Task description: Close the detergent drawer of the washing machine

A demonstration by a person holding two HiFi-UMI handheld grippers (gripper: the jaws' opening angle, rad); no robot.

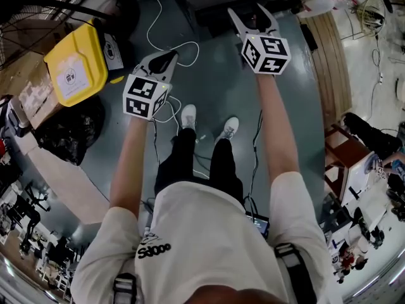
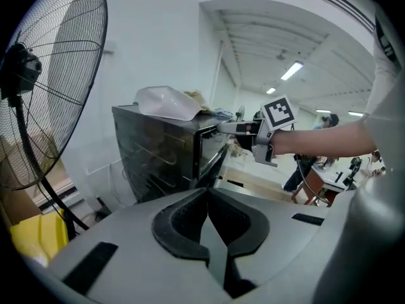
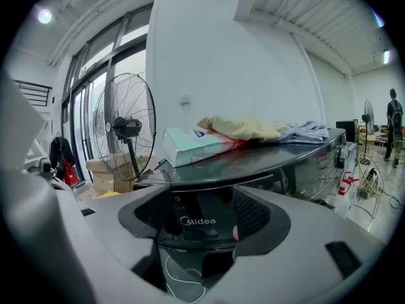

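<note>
The detergent drawer (image 3: pixel 196 222), its dark front marked Midea, sits between the wide-open jaws of your right gripper (image 1: pixel 249 16), which grip nothing. It is at the top front of the washing machine (image 2: pixel 158 157). Your left gripper (image 2: pixel 207 213) hangs back, jaws pressed together and empty. A fan (image 2: pixel 50 87) stands beside the machine, and a yellow bin (image 1: pixel 76 62) is on the floor. A pale package (image 3: pixel 193 145) and a yellow cloth (image 3: pixel 243 128) lie on the machine's top.

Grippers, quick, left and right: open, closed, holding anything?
Left gripper: closed, jaws together, holding nothing.
Right gripper: open, jaws apart either side of the glossy black washing-machine drawer front marked Midea; contact cannot be told.
</note>
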